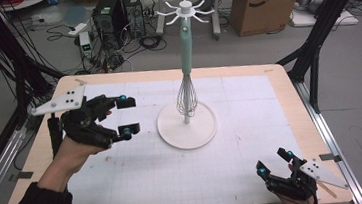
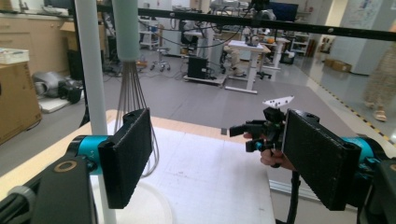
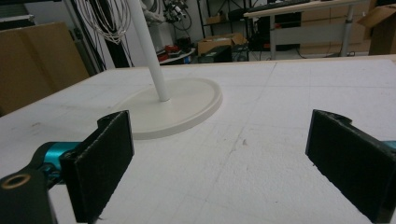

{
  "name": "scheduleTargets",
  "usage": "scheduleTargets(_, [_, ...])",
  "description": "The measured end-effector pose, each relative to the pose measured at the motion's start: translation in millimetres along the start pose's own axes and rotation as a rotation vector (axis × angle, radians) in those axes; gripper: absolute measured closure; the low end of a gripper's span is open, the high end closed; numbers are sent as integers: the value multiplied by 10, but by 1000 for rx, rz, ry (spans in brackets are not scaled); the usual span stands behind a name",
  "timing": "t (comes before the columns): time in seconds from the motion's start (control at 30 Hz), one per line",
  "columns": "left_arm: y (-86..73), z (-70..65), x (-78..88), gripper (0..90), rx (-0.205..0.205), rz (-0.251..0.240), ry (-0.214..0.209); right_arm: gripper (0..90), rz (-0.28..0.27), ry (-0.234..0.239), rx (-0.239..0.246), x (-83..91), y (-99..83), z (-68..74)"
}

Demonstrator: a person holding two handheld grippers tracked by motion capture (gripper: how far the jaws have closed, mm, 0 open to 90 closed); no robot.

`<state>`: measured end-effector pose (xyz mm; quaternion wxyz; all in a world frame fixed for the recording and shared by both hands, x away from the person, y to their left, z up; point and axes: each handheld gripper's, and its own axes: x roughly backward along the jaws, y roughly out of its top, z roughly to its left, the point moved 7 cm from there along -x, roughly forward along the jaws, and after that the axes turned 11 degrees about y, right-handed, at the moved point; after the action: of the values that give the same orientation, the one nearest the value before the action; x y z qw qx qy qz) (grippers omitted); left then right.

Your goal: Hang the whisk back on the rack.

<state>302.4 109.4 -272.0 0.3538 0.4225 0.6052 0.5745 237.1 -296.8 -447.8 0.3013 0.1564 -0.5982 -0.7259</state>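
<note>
A white stand with a round base (image 1: 172,133) and a hook crown (image 1: 185,8) rises at the table's middle. A whisk (image 1: 184,56) with a pale green handle hangs from it, wires down beside the pole. My left gripper (image 1: 127,116) hovers open just left of the stand, nothing between its pads; in its own view the whisk wires (image 2: 133,95) hang just beyond the left pad (image 2: 126,156). My right gripper (image 1: 272,162) rests open near the table's front right corner. In its view the stand base (image 3: 187,105) and the whisk wires (image 3: 109,18) lie ahead.
A white gridded mat (image 1: 189,156) covers the wooden table. Black frame struts stand at both sides. Behind the table on the floor are computer towers (image 1: 110,13), cables and a cardboard box (image 1: 260,1). The right gripper (image 2: 264,130) appears far off in the left gripper view.
</note>
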Motion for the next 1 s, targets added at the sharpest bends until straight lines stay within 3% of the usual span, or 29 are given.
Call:
scheduleTargets(0.07, [-95,-9,23,229,-8,-8,38,66,1,0,2,-8,-2,1])
scheduleTargets(0.17, [-253,2,70,217,27,-28,49,66,1,1,-1,-12,-2,5])
scheduleTargets(0.37, [-601,66,176,202,58,-35,147,66,-1,0,-6,-7,-1,-12])
scheduleTargets(0.5, [-750,36,209,202,16,-35,219,66,1,3,-4,-11,-3,1])
scheduleTargets(0.63, [-878,-17,214,198,-7,-46,266,66,0,2,-6,-14,-1,7])
scheduleTargets(1.0, [-1182,-45,239,193,-14,-64,346,66,-4,3,-1,-10,4,0])
